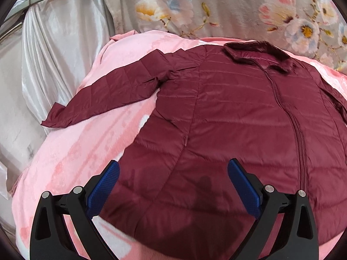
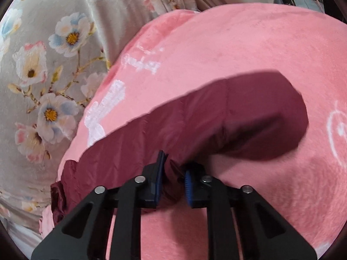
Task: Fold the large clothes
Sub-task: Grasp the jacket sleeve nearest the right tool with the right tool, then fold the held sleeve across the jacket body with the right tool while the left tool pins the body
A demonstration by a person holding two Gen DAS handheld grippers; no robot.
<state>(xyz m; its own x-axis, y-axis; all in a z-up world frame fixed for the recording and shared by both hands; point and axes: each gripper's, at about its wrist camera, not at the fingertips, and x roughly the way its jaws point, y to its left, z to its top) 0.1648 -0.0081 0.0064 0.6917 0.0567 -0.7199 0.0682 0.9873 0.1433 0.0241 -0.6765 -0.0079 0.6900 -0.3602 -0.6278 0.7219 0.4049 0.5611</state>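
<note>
A pink fleece blanket covered the bed, with grey floral bedding bunched behind it and a silvery satin curtain to one side. The maroon quilted jacket lay spread flat (zipper up, one sleeve flung outward). The left gripper hung wide open over its hem, holding nothing. The right gripper pinched the other sleeve, raising it off the blanket.
</note>
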